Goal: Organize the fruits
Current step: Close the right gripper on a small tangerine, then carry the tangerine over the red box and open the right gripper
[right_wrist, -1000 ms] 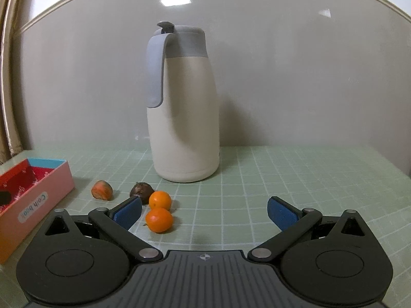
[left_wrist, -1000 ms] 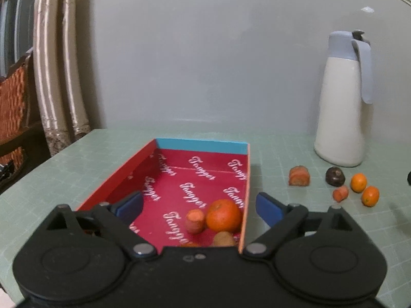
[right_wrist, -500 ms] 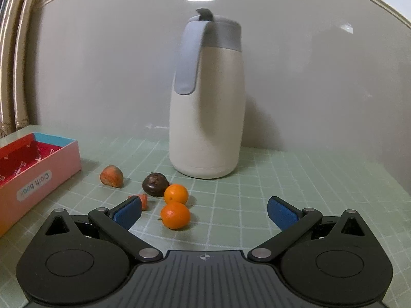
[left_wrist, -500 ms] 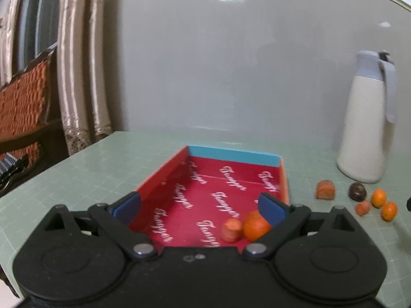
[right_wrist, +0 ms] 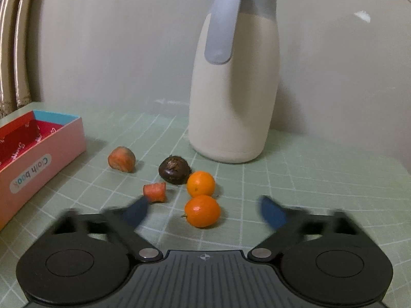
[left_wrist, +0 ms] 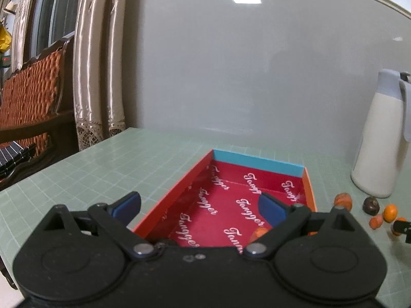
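Observation:
In the right wrist view a near kumquat (right_wrist: 202, 211) lies between my right gripper's (right_wrist: 204, 214) blurred blue pads, which are closing and stand apart from it. Behind it sit a second kumquat (right_wrist: 200, 183), a dark chestnut-like fruit (right_wrist: 174, 169), a small carrot piece (right_wrist: 155, 192) and a larger carrot chunk (right_wrist: 121, 159). My left gripper (left_wrist: 199, 206) hangs open and empty over the red box's (left_wrist: 185, 190) near end. An orange fruit (left_wrist: 258, 232) inside the box peeks out beside the right finger.
A cream jug with a grey lid (right_wrist: 232, 82) stands behind the loose fruit on the green grid mat (right_wrist: 308, 179). The box's pink outer wall (right_wrist: 43, 164) lies left of the fruit. Curtains (left_wrist: 97, 71) and a wicker bench (left_wrist: 28, 97) are beyond the table's left edge.
My right gripper has come closer to the kumquats and its fingers have narrowed around the near one. My left gripper has drawn back leftward, so the fruit in the box is mostly hidden.

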The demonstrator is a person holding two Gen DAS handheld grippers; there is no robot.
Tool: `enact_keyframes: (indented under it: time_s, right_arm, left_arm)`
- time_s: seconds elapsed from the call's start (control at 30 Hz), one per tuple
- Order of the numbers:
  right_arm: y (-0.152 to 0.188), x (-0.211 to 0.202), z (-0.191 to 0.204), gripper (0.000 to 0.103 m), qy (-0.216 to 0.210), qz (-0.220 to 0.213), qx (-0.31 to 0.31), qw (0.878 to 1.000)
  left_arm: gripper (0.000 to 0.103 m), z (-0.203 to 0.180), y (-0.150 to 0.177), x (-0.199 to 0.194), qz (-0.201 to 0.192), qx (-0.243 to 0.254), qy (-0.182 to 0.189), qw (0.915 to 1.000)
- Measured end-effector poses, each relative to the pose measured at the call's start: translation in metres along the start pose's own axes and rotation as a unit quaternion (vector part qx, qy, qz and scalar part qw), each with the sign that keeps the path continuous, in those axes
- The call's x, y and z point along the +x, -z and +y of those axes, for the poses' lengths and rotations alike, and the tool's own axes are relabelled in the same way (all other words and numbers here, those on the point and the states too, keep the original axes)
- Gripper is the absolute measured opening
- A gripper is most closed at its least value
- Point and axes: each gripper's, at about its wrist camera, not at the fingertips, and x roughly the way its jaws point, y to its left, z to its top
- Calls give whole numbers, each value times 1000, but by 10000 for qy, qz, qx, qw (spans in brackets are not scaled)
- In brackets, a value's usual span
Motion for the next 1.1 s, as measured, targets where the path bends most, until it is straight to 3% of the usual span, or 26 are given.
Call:
enact_keyframes:
  time_s: [0.27,0.3,0.37,0.4,0.73,1.1]
  right_arm:
    - [-1,14,0,72,-39,193,79,9998]
    - [-2,16,0,69,-51,234,83,9997]
    - [-2,21,1,44,-79,324,110,9994]
    - [-2,24,1,37,-73,393,156,9991]
    - [-11,9,10,37,-272,119,275,9992]
    - [-31,-18,95,37,-1168,-383,-83,9924]
  left_arm:
    - [92,4,-1,1,-12,21,-1,10000]
    - [92,6,-1,1,-10,13,-12,10000]
    - [92,8,-1,1,-15,1,-41,10000]
    - [92,9,-1,1,-18,0,-58,10000]
    - [92,19,-5,-6,-93,-4,-164,9998]
    - [92,53,-5,-13,-66,-29,-473,9989]
